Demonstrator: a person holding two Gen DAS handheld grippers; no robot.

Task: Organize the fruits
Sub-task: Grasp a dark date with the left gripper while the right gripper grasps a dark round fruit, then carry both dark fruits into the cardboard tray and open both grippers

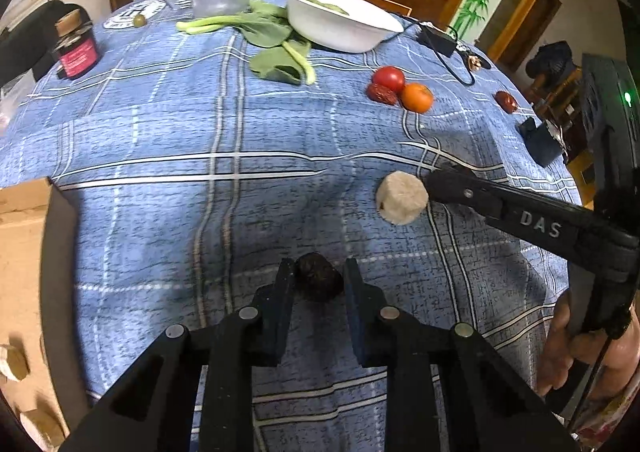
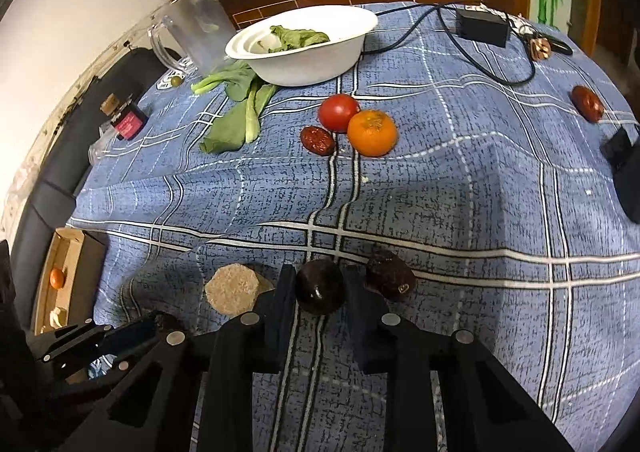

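My left gripper (image 1: 319,279) is shut on a dark brown round fruit (image 1: 320,280) just above the blue cloth. My right gripper (image 2: 320,287) is shut on a dark round fruit (image 2: 320,286); another dark fruit (image 2: 390,279) lies just right of it. A pale cut round piece (image 2: 232,288) lies left of it and shows in the left wrist view (image 1: 401,196) at the right gripper's tip (image 1: 444,183). A tomato (image 2: 338,111), an orange (image 2: 372,132) and a red date (image 2: 317,139) sit together mid-table. Another red date (image 2: 587,103) lies far right.
A white bowl (image 2: 320,63) with greens stands at the back, leafy greens (image 2: 240,107) and a clear jug (image 2: 192,31) beside it. A cardboard box (image 2: 72,276) at the left edge holds a small orange (image 2: 57,277). A jar (image 1: 76,47), a green olive (image 1: 139,20), a black adapter (image 2: 482,27) and cable lie around.
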